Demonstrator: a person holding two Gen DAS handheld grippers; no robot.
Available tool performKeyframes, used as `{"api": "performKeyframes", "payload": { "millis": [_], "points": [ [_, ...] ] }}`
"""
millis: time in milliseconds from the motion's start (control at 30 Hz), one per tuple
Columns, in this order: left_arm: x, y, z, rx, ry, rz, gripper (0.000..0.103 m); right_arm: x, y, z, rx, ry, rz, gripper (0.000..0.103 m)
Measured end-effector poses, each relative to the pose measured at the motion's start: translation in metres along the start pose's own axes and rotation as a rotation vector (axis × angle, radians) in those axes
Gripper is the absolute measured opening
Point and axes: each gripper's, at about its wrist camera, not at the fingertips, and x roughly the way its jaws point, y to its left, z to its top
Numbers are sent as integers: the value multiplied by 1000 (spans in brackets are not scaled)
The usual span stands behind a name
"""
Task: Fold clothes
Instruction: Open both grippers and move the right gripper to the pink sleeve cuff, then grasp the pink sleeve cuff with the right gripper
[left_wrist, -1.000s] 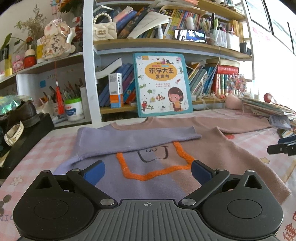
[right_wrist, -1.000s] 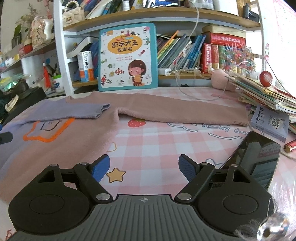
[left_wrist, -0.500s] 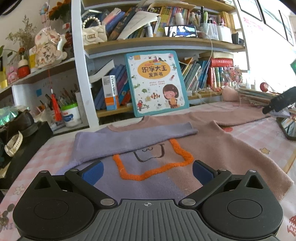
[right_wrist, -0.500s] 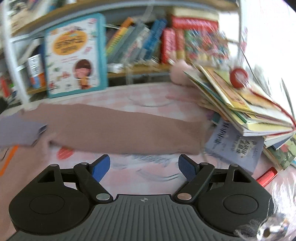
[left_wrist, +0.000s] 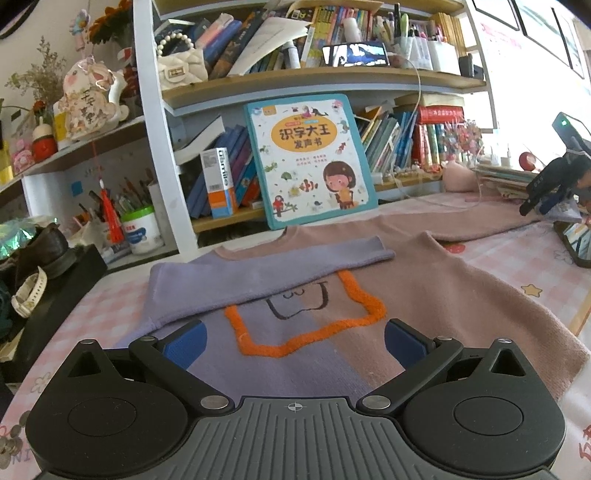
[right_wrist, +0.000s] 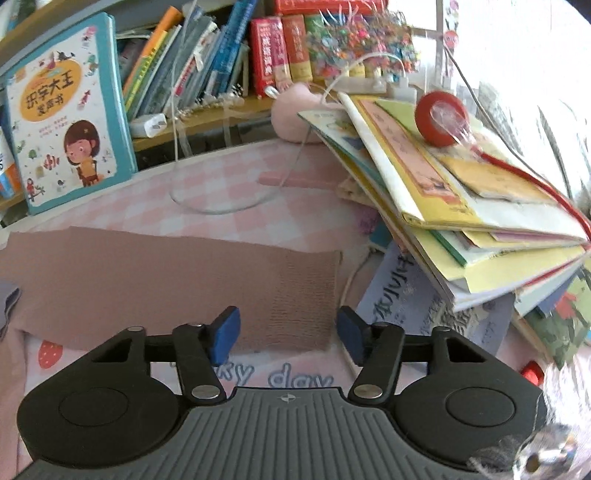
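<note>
A sweater (left_wrist: 424, 295), half purple and half pink with an orange outline on its chest, lies flat on the checked tablecloth. Its purple sleeve (left_wrist: 266, 269) is folded across the chest. Over the sweater's near hem my left gripper (left_wrist: 295, 341) hovers open and holds nothing. The pink sleeve (right_wrist: 147, 280) stretches out to the right. My right gripper (right_wrist: 288, 332) is down at that sleeve's ribbed cuff (right_wrist: 303, 295), its jaws closing with the cuff end between them, the pads still apart from the cloth. That gripper (left_wrist: 550, 188) also shows at the far right of the left wrist view.
A leaning stack of picture books (right_wrist: 461, 206) crowds the cuff's right side, with a booklet (right_wrist: 402, 295) under it. A white cable (right_wrist: 221, 199) loops behind the sleeve. A big picture book (left_wrist: 310, 158) leans on the shelves. A black box (left_wrist: 48, 288) stands left, a dark tablet (left_wrist: 576, 243) right.
My right gripper has travelled right along the pink sleeve to its cuff and dipped toward it, and its jaws have narrowed. My left gripper has barely shifted.
</note>
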Motion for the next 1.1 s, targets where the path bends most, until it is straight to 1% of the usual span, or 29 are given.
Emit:
{"api": "performKeyframes", "payload": {
  "millis": [33, 67, 233, 300, 333, 367, 433, 467, 500, 533, 567, 600, 633, 667, 700, 800, 867, 933, 1100],
  "points": [
    [0, 0, 0, 0, 0, 1, 103, 2, 1, 0, 1, 8, -2, 50],
    [-1, 0, 0, -3, -2, 4, 103, 4, 1, -1, 6, 15, -5, 50],
    [-1, 4, -1, -24, -1, 1, 103, 6, 1, -4, 19, 0, -17, 50],
    [1, 4, 0, -30, 2, 1, 103, 7, 2, -3, 25, 0, -17, 55],
    [1, 4, 0, -31, 1, 2, 103, 8, 5, -4, 13, -2, -24, 60],
    [0, 4, 0, -31, 0, 3, 103, 9, 9, -5, 0, -4, -31, 62],
    [0, 4, -1, -30, -4, 7, 103, 10, 15, -6, -19, -13, -51, 63],
    [0, 4, -1, -28, -5, 8, 103, 10, 15, -6, -18, -17, -48, 60],
    [0, 4, -1, -26, -6, 8, 103, 9, 14, -6, -16, -22, -44, 56],
    [0, 3, -1, -24, -6, 9, 103, 9, 14, -6, -15, -27, -41, 39],
    [0, 3, -1, -22, -6, 8, 103, 8, 13, -6, -7, -27, -34, 27],
    [0, 3, -1, -19, -6, 8, 103, 7, 12, -5, 4, -24, -20, 23],
    [0, 2, -1, -17, -7, 8, 103, 7, 12, -4, 15, -21, -4, 14],
    [0, 2, -1, -15, -8, 9, 103, 6, 12, -3, 26, -18, 12, 10],
    [-1, 1, -1, -12, -11, 12, 103, 6, 12, -3, 37, -15, 28, 10],
    [-2, 0, -1, -9, -16, 15, 103, -2, 15, 6, 55, -46, 48, 10],
    [-2, 0, -1, -8, -15, 13, 103, -12, 17, 17, 86, -67, 96, 10],
    [-1, 0, -1, -7, -14, 12, 103, -26, 25, 29, 91, -96, 141, 10],
    [-2, -1, -1, -4, -20, 17, 103, -63, 65, 63, 67, -175, 288, 10]
  ]
}}
